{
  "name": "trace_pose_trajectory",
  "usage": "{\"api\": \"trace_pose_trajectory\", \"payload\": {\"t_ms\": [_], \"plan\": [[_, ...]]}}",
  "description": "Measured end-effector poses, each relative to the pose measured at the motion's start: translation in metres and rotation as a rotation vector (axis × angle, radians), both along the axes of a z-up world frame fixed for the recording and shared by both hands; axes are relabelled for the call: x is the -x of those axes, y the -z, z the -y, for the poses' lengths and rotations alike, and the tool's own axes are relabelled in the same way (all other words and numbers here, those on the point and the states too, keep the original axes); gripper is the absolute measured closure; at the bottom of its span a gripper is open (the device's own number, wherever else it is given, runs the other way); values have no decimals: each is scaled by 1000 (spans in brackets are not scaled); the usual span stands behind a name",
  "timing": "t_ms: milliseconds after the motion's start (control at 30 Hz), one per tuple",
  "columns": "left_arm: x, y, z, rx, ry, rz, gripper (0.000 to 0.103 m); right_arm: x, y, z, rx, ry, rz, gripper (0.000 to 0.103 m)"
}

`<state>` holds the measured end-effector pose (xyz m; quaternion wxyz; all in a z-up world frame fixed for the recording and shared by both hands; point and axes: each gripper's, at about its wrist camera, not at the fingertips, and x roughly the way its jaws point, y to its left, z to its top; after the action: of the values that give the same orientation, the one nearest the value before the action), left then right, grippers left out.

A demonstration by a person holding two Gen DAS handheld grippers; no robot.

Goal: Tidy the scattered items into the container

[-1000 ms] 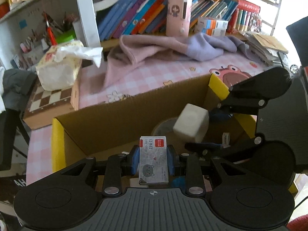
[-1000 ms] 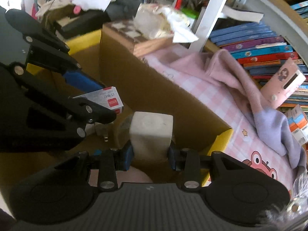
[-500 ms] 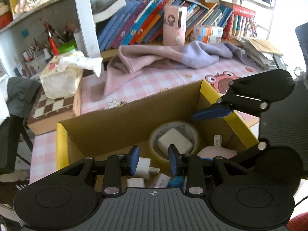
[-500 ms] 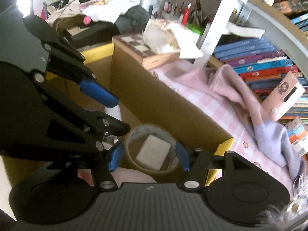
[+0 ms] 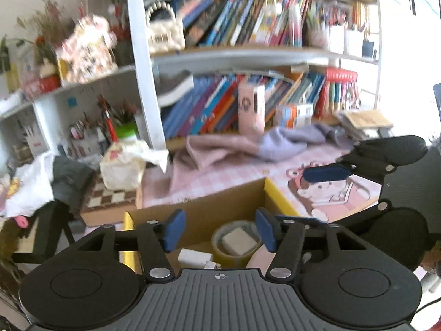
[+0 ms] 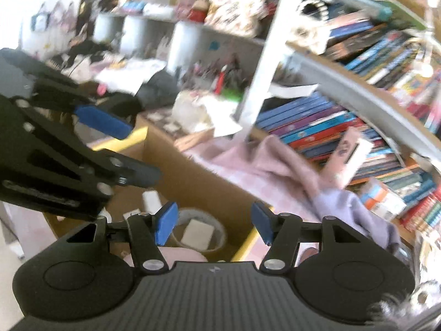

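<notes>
**Both tongs empty above the box, items already inside**

In the left wrist view, the left gripper (image 5: pixel 219 230) fills the lower half of the frame. Its blue-padded jaws stand apart with nothing between them, and they have just been opening wider. At about 3 o'clock from it hangs the right gripper (image 5: pixel 328 193), seen side-on. In its own view the right gripper (image 6: pixel 210 222) also has its jaws apart and empty.

Below both sits the cardboard box (image 5: pixel 220 202), open at the top, with yellow inner flaps. It rests on a pink checked tabletop (image 5: pixel 220 176) in front of crowded bookshelves.

Inside the box lies a roll of tape (image 5: pixel 220 248), flat, its hole facing up. A pale cube-like block (image 5: pixel 237 244) rests inside the ring, tilted, with no clear long axis. At 9 o'clock from the roll lies a small white plug adapter (image 5: pixel 194 258), its long side running roughly left to right across the frame. A pink rounded item (image 6: pixel 176 253) shows at the near edge.

Progress looks well advanced: several items are in the box. A pink and lilac cloth (image 5: pixel 248 146) lies at 12 o'clock beyond the box. Whether it or other desk things count as remaining work cannot be told.
</notes>
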<state>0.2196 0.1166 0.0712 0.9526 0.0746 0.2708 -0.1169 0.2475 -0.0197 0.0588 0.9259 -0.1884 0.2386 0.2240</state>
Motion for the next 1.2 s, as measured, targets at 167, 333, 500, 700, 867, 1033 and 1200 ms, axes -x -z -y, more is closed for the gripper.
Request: {"api": "trace_pose_trajectory", "payload": {"t_ms": [167,333,500,700,867,1033,1200], "plan": [[45,-8,3,21,-28,52,34,38,-12,19,-63,88,44,40],[96,-4,6,33,-78,71,23,86,-11,38,-97,170,87,28],[147,9,14,59,-95,31,20,139,-4,53,-113,210,69,26],[196,28,27,95,-126,-1,17,201,11,67,-100,221,43,23],[218,46,44,59,-141,-34,11,244,24,81,-114,266,-6,20],[233,54,62,60,-135,-37,7,271,34,97,-104,329,-41,16],[244,62,76,54,-112,-72,4,290,42,112,-120,393,-71,12]]}}
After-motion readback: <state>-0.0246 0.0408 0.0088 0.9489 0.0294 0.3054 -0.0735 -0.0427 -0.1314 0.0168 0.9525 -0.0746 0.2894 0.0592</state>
